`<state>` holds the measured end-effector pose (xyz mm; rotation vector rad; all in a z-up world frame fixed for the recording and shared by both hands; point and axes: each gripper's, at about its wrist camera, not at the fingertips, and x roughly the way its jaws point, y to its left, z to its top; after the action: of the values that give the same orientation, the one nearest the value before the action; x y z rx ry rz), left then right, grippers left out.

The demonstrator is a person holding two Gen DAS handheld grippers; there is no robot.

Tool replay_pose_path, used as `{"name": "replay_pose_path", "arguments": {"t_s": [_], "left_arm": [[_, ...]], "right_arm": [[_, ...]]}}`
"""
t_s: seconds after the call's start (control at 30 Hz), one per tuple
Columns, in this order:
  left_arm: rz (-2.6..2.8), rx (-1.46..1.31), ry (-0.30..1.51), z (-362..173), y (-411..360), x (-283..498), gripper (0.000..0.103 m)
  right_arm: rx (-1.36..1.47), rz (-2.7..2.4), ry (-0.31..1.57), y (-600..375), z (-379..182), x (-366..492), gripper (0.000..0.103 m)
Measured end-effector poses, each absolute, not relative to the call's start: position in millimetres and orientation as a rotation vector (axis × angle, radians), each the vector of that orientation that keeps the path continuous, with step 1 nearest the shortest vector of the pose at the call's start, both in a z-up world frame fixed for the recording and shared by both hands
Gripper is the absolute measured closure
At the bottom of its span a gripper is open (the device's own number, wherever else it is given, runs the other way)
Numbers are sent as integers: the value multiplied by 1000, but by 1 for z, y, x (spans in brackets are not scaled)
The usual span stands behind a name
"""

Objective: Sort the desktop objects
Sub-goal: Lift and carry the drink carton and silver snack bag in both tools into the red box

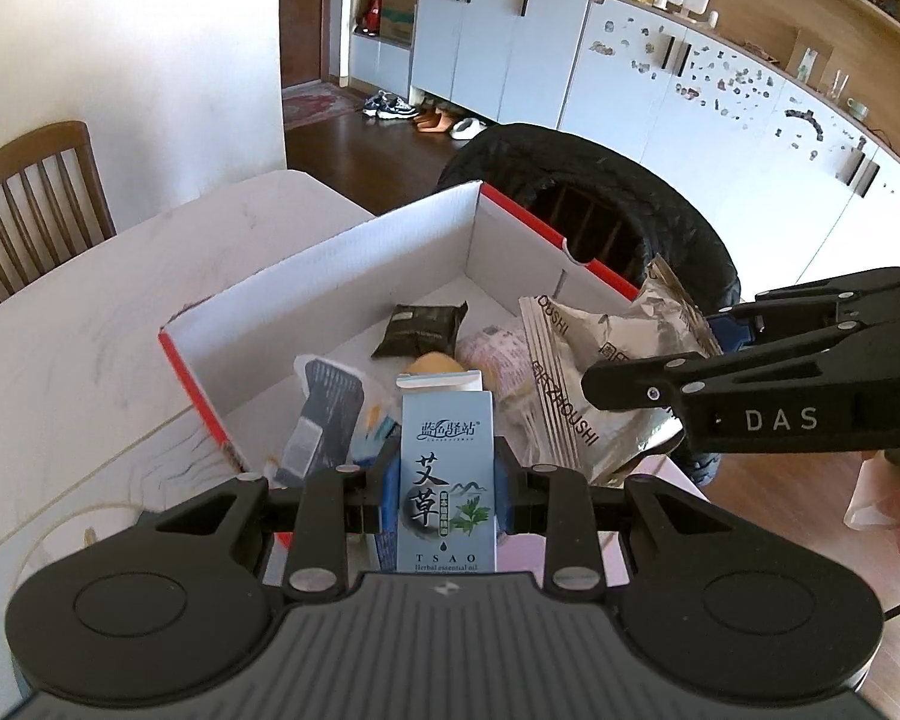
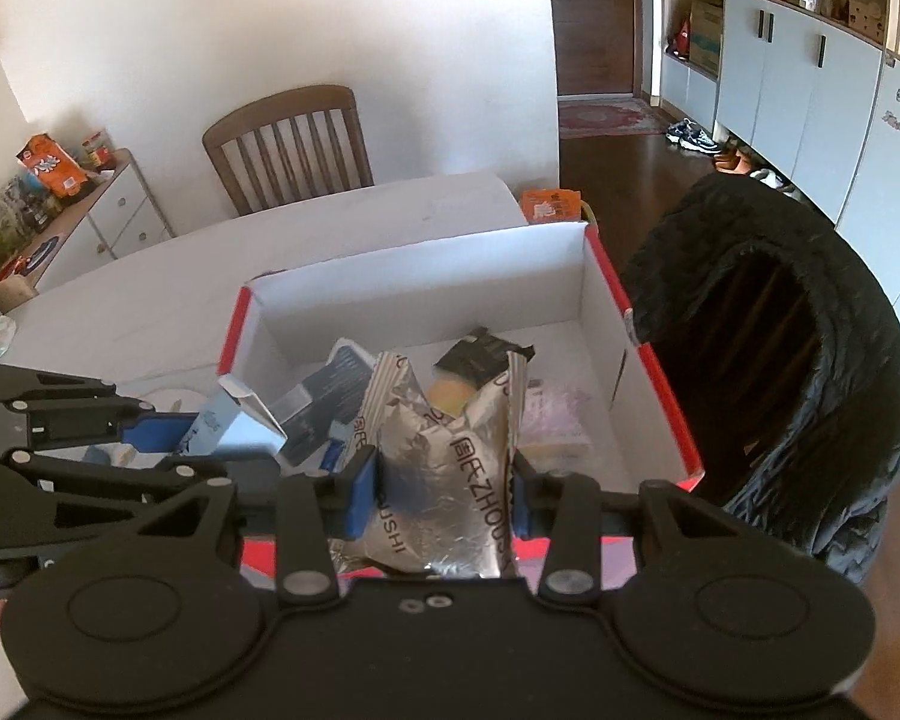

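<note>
Desktop clutter fills a white cardboard box point(image 1: 354, 264) with red edging on the pale bench point(image 1: 78, 312). Left tongs point(image 1: 448, 498) clamp a light-blue herbal oil carton point(image 1: 447, 468), held upright over the box's near edge at 6 o'clock. Right tongs point(image 2: 444, 495) squeeze a crinkled silver snack packet point(image 2: 444, 480) at the box's near rim; in the left wrist view that packet hangs at 3 o'clock. Inside the box lie a black sachet point(image 1: 420, 330), a dark-and-white pouch point(image 1: 324, 414) and a pink packet point(image 1: 492, 348). A black padded jacket point(image 2: 810, 360) drapes a chair just beyond the box's right side.
</note>
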<state>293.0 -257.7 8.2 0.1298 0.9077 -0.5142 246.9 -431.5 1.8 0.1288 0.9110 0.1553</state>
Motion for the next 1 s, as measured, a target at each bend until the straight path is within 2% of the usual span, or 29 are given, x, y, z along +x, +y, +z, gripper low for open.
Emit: {"name": "replay_pose_path", "arguments": {"t_s": [1.0], "left_arm": [[-426,162,993,-41,-281,377,75]], "right_arm": [[87,151,984,-442,-57,341,62]]}}
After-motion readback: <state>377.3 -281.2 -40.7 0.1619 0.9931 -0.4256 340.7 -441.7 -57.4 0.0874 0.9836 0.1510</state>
